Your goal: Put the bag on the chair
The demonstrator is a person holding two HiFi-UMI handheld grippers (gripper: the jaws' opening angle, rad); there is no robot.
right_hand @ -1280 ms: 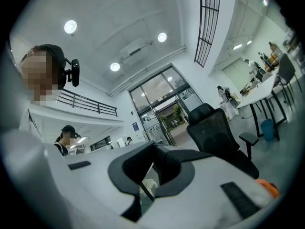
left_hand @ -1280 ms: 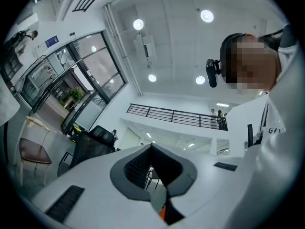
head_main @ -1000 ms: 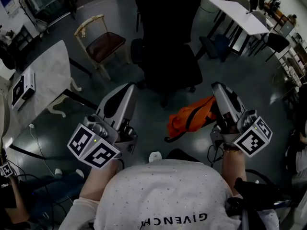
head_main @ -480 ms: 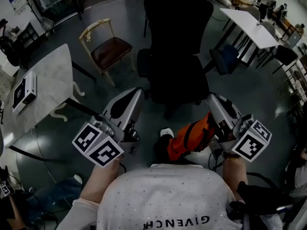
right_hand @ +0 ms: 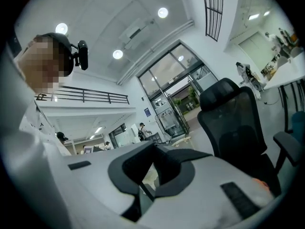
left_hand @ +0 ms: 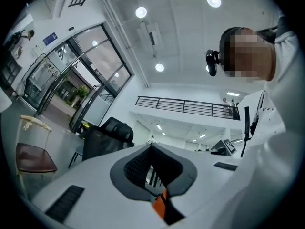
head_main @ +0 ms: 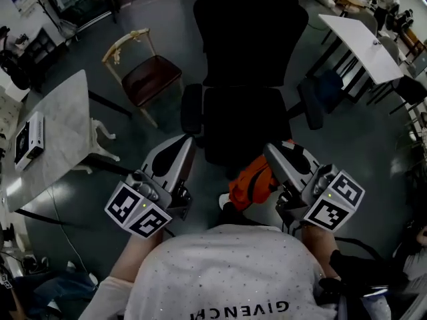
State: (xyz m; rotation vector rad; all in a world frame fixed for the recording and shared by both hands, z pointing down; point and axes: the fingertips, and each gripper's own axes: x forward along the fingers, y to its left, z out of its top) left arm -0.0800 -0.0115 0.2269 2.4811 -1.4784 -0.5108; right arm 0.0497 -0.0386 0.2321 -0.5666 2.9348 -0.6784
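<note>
- Your right tongs [head_main: 270, 151] are closed, and the orange bag [head_main: 251, 181] hangs from their tip. In the right gripper view the jaws meet, with a thin dark strap running down between them.
- Your left tongs [head_main: 185, 143] are closed too. The left gripper view shows their tips together and nothing pinched there. A patch of orange with a black strap shows low in the gap behind the tips, but I cannot tell whether it touches the jaws.
- In the head view the left tongs stand apart from the bag, which sits between your two grippers, close to the right one.
- The bag hangs just in front of the near edge of the black office chair [head_main: 243, 120], above the floor [head_main: 373, 145]. It is not yet on the seat.
- The seat is straight ahead of you, with both grippers pointing towards it, one on each side of its front edge.
- A wooden chair [head_main: 143, 79] with a dark red seat stands to the left of the office chair, well apart from the bag.
- A pale worktop [head_main: 60, 129] lies further left with a small box [head_main: 30, 137] on it.
</note>
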